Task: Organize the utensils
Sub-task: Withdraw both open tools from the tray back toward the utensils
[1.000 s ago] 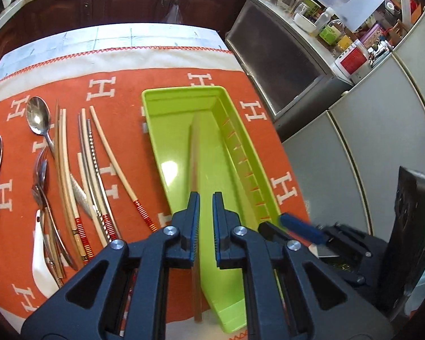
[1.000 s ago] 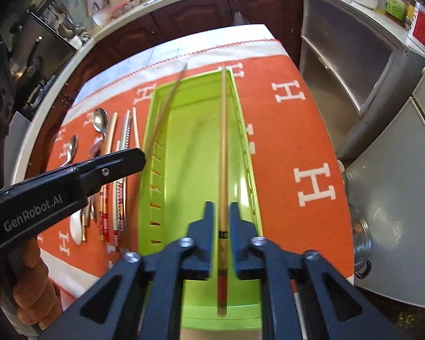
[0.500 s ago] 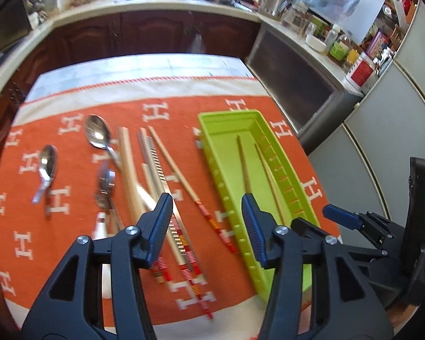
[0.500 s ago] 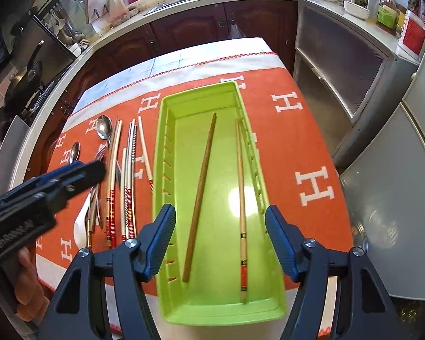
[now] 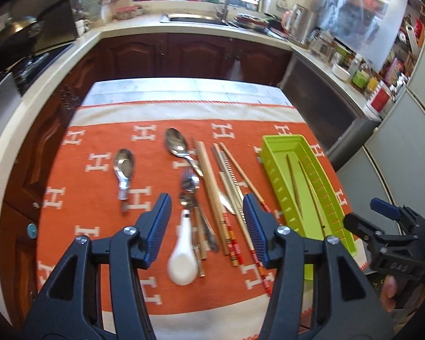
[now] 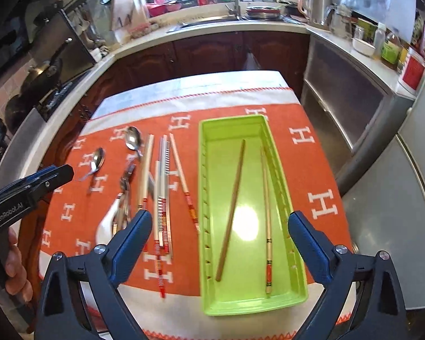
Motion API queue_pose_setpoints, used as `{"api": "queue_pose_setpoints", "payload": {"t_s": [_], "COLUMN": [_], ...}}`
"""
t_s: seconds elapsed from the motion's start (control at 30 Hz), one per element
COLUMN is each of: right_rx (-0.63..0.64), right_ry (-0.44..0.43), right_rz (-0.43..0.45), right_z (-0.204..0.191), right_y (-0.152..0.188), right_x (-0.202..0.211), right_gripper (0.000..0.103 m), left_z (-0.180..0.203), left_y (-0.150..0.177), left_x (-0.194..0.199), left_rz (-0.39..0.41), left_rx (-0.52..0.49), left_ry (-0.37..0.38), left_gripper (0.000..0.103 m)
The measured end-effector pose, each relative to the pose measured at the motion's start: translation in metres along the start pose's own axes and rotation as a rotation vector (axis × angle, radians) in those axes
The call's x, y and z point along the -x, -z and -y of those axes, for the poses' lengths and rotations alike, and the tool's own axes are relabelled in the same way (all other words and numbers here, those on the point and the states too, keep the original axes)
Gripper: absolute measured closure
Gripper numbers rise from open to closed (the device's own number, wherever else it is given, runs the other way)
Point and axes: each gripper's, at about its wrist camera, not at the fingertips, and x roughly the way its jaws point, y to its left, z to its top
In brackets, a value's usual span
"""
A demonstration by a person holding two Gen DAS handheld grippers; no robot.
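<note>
fingers of both grippers spreading, empty, right gripper view alone shows green tray whole, two chopsticks inside

Table was pale-topped, with an orange cloth with white H marks covering most of it. On the cloth on my right: green tray. Left of the tray I saw a row of loose chopsticks lying roughly parallel, then two steel spoons further left, well apart. A white ceramic spoon lay at the near end, touching a small pile of metal cutlery.
</note>
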Motion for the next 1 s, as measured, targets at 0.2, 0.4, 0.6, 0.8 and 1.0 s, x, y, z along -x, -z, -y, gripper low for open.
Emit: {"api": "queue_pose_setpoints", "payload": {"t_s": [0.2, 0.4, 0.6, 0.8, 1.0], "right_rx": [0.013, 0.039, 0.068, 0.097, 0.083], "right_ry": [-0.056, -0.102, -0.116, -0.134, -0.176], "right_rz": [0.024, 0.001, -0.019, -0.064, -0.137], "right_z": [-0.016, -0.03, -0.046, -0.06, -0.071], "right_y": [-0.006, -0.01, -0.019, -0.029, -0.044], "right_x": [0.018, 0.016, 0.002, -0.021, -0.053], "right_gripper": [0.005, 0.005, 0.005, 0.027, 0.048], "left_z": [-0.033, -0.052, -0.061, -0.066, -0.077], "left_y": [0.001, 0.005, 0.008, 0.012, 0.013], "left_x": [0.022, 0.031, 0.024, 0.009, -0.008], "left_rz": [0.032, 0.04, 0.018, 0.01, -0.014], "left_rx": [0.033, 0.067, 0.108, 0.099, 0.093], "left_ry": [-0.071, -0.051, 0.0, -0.082, -0.136], "left_gripper": [0.039, 0.024, 0.023, 0.023, 0.023]}}
